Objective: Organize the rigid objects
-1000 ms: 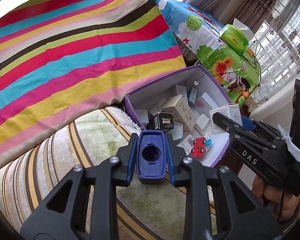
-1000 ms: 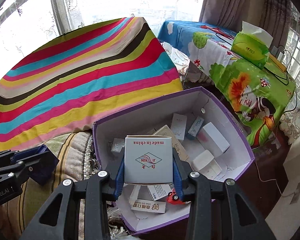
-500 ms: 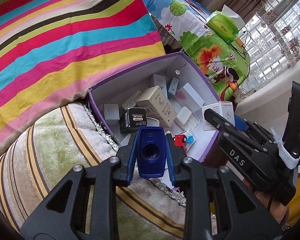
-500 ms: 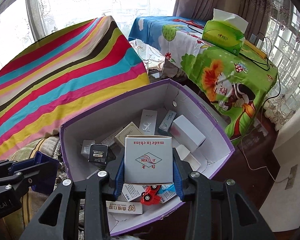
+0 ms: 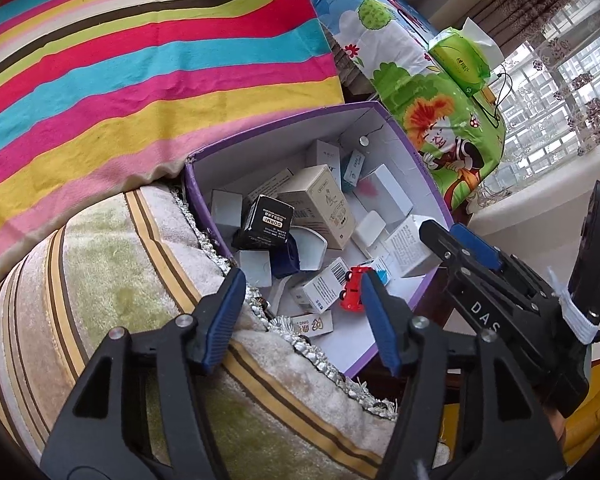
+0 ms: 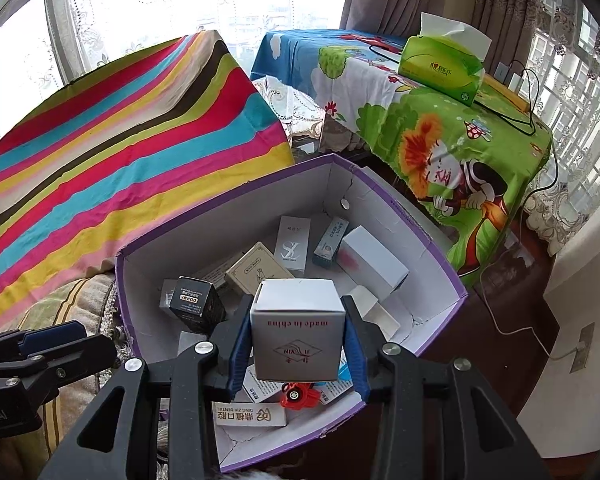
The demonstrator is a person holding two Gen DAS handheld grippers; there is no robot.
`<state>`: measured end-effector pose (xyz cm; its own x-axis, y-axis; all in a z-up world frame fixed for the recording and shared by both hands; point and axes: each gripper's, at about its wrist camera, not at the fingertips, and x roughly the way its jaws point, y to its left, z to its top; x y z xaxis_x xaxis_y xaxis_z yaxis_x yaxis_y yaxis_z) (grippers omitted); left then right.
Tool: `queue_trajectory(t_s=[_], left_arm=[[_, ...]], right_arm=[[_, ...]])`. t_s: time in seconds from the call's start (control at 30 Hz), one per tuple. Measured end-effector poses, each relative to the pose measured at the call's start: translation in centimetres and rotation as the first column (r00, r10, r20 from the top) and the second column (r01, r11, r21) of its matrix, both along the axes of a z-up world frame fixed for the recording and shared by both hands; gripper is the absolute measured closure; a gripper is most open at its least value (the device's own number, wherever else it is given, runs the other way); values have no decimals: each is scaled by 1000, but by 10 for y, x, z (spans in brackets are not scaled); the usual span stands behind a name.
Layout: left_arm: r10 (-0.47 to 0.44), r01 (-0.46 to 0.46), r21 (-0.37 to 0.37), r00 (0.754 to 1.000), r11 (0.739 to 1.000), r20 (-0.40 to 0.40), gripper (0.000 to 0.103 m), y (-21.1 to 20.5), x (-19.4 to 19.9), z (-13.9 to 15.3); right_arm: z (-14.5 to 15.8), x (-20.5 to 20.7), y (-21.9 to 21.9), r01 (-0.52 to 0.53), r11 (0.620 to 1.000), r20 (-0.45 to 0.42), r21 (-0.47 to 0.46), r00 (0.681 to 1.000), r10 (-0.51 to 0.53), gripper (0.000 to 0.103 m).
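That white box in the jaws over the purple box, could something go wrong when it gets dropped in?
1. The purple box is already crowded, so the white box held by the right gripper may land tilted on the black box or the red toy car.
2. The purple box sits beside the cushion with one corner past it, so a hard drop might tip it.
3. The left gripper, jaws opening and empty, hangs close and could get bumped.

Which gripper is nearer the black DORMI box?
Left. The left gripper, jaws opening and empty, hovers just below the DORMI box; the right gripper, gripping the white carton, sits farther off.
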<state>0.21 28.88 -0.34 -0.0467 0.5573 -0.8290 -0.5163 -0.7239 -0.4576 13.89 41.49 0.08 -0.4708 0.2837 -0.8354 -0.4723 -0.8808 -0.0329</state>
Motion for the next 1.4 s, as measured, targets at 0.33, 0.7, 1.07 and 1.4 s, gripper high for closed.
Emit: queue_trajectory(t_s=[0.33, 0.7, 1.07, 1.4], left_arm=[[6, -6, 11, 999, 1000, -42, 24, -18, 25, 9], [-35, 33, -23, 995, 999, -92, 8, -10, 39, 6], [-3, 5, 20, 997, 1000, -71, 5, -13, 35, 6], [-11, 11, 8, 996, 1000, -87, 2, -11, 33, 5]], right_arm=[[3, 9, -5, 21, 1000, 9, -14, 1000, -21, 37], [3, 34, -13, 64, 998, 28, -10, 998, -63, 28], [-1, 35, -10, 66, 997, 21, -31, 998, -66, 28], [0, 34, -12, 57, 998, 17, -24, 998, -56, 28]])
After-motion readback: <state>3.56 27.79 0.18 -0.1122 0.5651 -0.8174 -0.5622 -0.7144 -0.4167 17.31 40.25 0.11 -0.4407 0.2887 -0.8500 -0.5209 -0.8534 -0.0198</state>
